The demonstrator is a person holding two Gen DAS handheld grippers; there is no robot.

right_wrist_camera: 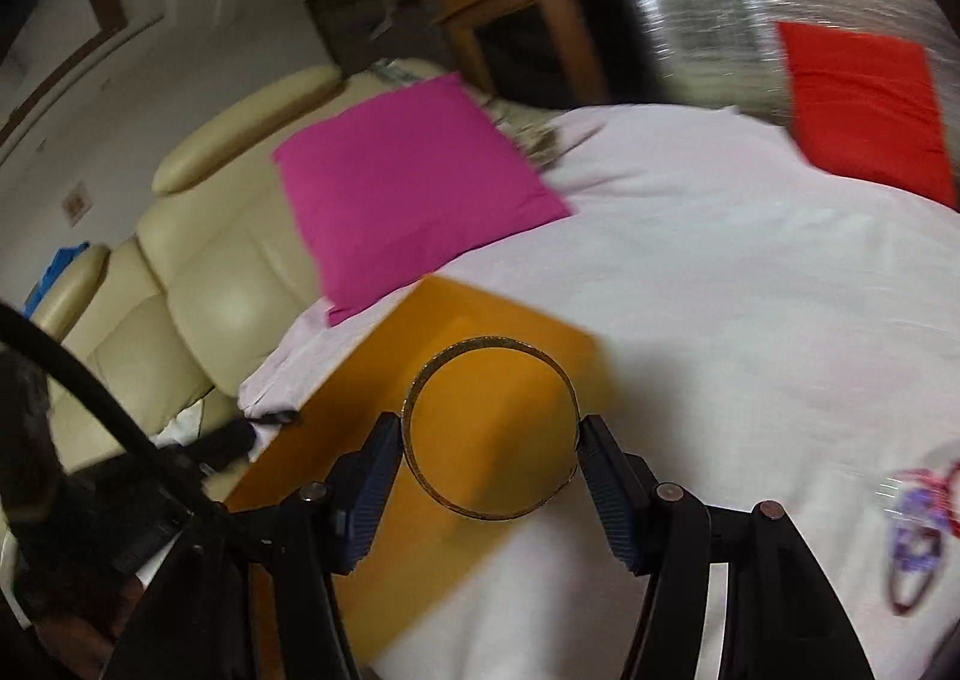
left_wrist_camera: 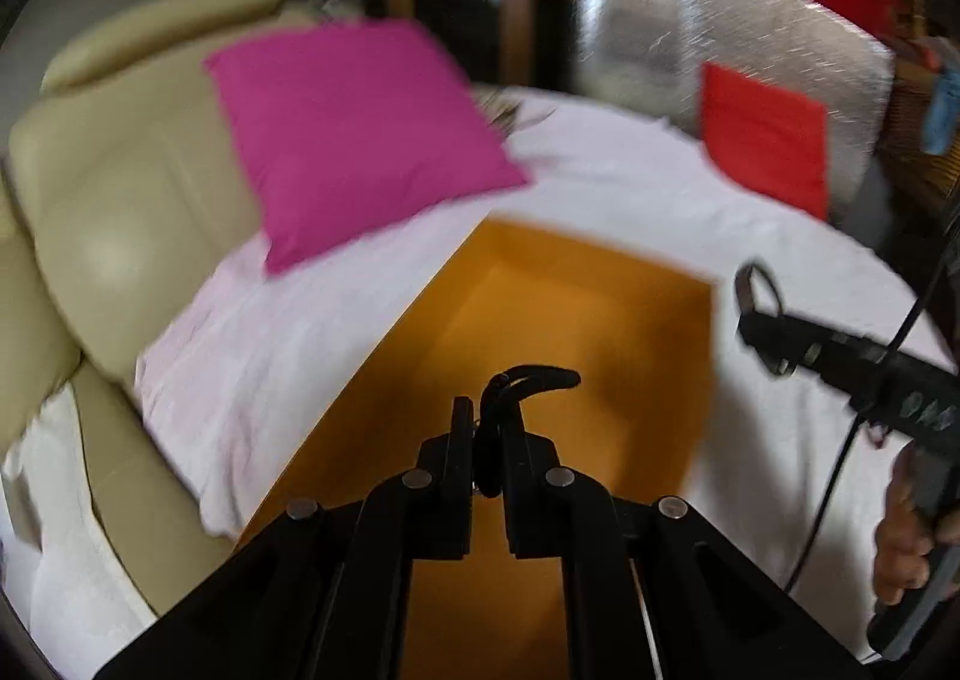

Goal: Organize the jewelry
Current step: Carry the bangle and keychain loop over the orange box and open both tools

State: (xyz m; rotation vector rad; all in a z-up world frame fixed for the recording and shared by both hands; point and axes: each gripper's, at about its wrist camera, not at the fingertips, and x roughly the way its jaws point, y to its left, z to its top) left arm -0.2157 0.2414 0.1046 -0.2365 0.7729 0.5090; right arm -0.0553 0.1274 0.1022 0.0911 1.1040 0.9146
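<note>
Two claws hang above an open orange box [left_wrist_camera: 558, 320] that rests on a bed covered with a pale sheet [left_wrist_camera: 336, 320]. Closed to a narrow gap, the left claw [left_wrist_camera: 489, 440] pinches a black curved piece of jewelry [left_wrist_camera: 528, 380] between its fingers, with the piece's hooked end arching out past the fingertips over the inside of the box. Motion blur softens the surroundings, and what kind of piece it is cannot be told.

Spread wide, the right claw [right_wrist_camera: 491, 434] holds a thin gold-coloured bangle [right_wrist_camera: 414, 440], its blue-ribbed pads [right_wrist_camera: 372, 494] pressing on opposite sides of the ring. Seen from the right wrist, the bangle hangs over the near right corner of the box [right_wrist_camera: 372, 380], the orange showing through its centre. From the left wrist, the right claw [left_wrist_camera: 759, 320] appears to the right of the box, over the sheet, with the bangle [left_wrist_camera: 757, 290] edge-on at its tip and the person's right hand [left_wrist_camera: 906, 536] gripping the handle lower down.

Beyond the box, a magenta cushion [left_wrist_camera: 354, 134] leans against a cream padded headboard [left_wrist_camera: 120, 182] to the box's left. Farther back and to the right of the box, a red cushion [left_wrist_camera: 765, 146] stands against a shiny silver panel [left_wrist_camera: 720, 26]. On the sheet well to the right of the box lies a red-and-blue printed design [right_wrist_camera: 918, 530], too blurred to make out.
</note>
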